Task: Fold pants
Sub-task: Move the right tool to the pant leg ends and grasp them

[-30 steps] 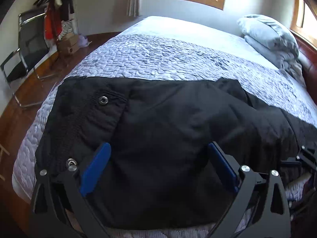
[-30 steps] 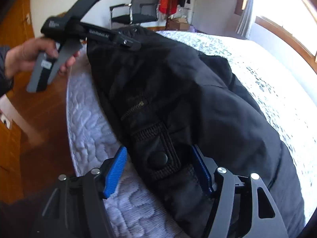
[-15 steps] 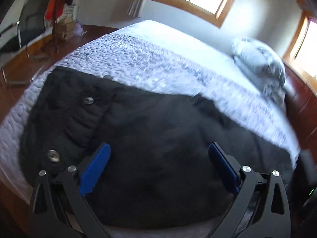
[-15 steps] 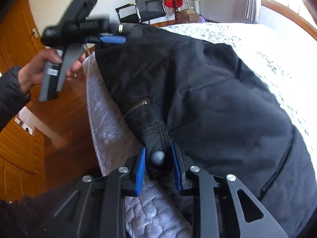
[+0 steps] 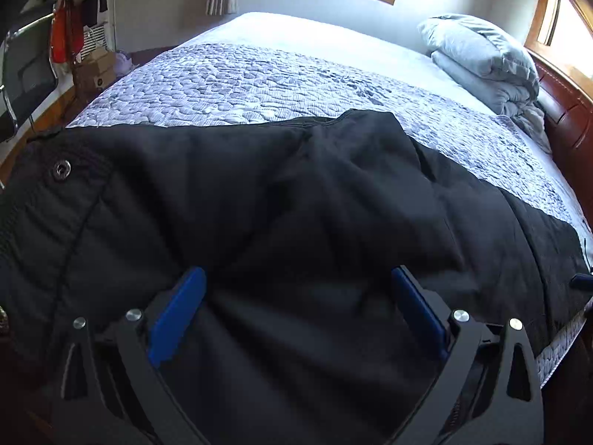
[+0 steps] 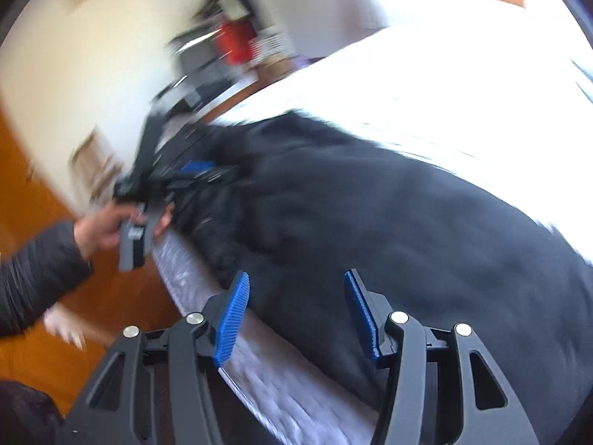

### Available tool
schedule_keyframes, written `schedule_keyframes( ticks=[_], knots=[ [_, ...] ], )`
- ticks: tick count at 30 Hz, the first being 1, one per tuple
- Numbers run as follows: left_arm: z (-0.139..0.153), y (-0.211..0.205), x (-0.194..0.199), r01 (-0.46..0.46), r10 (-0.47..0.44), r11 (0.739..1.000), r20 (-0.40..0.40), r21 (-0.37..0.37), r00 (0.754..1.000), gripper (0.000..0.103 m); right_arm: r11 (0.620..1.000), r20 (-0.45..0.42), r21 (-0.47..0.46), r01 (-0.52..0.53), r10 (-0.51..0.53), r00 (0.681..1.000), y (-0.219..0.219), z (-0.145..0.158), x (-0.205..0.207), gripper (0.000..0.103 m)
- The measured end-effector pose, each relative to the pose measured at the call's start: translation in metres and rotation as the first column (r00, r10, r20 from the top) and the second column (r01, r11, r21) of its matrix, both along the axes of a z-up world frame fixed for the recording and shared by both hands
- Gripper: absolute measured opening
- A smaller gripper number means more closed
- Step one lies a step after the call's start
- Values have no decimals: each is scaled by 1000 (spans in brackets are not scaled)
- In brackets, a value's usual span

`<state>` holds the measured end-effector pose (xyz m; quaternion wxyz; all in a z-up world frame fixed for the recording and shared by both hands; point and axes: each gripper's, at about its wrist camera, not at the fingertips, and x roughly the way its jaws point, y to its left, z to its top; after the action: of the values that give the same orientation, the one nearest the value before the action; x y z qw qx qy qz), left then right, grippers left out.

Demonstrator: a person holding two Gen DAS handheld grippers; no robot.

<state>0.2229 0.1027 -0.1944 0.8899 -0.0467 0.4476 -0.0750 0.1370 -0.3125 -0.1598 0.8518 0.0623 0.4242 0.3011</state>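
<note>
Black padded fabric pants (image 5: pixel 296 204) lie spread across the near part of a bed with a grey-white pebble-quilted cover (image 5: pixel 259 85), one edge close to the mattress side. A round metal snap button (image 5: pixel 61 168) shows on the ribbed band at the left of the left wrist view.

Left gripper (image 5: pixel 298 307): black frame, blue pads, jaws spread wide over the pants, nothing pinched between them; fabric sits under and between the pads, but contact cannot be told.

Right gripper (image 6: pixel 296 309): jaws opening, blue ribbed pads apart, pants edge and strip of quilt between them, pads not pressing on cloth. Right wrist view is heavily motion-blurred.

In that view the person's left hand (image 6: pixel 107 228), in a dark ribbed sleeve (image 6: pixel 37 270), grips the left gripper's handle by the far end of the pants.

Folded pale grey blanket (image 5: pixel 485 63) at the far right of the bed. Black chair (image 5: pixel 22 74) and red hanging garment (image 5: pixel 61 37) at far left over wood floor.
</note>
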Motion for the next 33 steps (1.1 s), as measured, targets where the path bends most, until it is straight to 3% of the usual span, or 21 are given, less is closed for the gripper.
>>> schedule_keyframes(
  ticks=[3,6,10,12,14,19,24,29,33],
  knots=[
    [15,1,-3,-75,74,997,-20,-22,997,99,972,-50,54,230,-227,973,-85,4,-11,64],
    [35,-5,-16,-122,123,988,-5,-99,992,99,890,-115,129,438,-425,898,-171,4,-39,64],
    [55,-34,-34,-113,116,985,14,-130,993,99,721,-195,203,663,-634,749,-271,-7,-89,64],
    [59,-51,-40,-90,93,980,4,-180,996,99,642,-221,223,733,-700,680,-307,-17,-115,64],
    [59,-63,-44,-96,96,974,-14,-205,995,99,588,-249,241,772,-732,634,-330,-29,-132,64],
    [49,-100,-50,-91,75,971,-78,-222,994,99,535,-310,298,791,-729,610,-359,-67,-159,65],
    [38,-124,-54,-86,57,971,-130,-224,990,99,542,-310,311,780,-718,623,-366,-97,-163,65],
    [26,-141,-54,-69,32,977,-180,-203,983,99,539,-283,334,773,-725,628,-365,-103,-148,69],
    [22,-152,-51,-50,13,980,-191,-191,981,99,482,-311,439,758,-710,632,-374,-109,-132,73]
  ],
)
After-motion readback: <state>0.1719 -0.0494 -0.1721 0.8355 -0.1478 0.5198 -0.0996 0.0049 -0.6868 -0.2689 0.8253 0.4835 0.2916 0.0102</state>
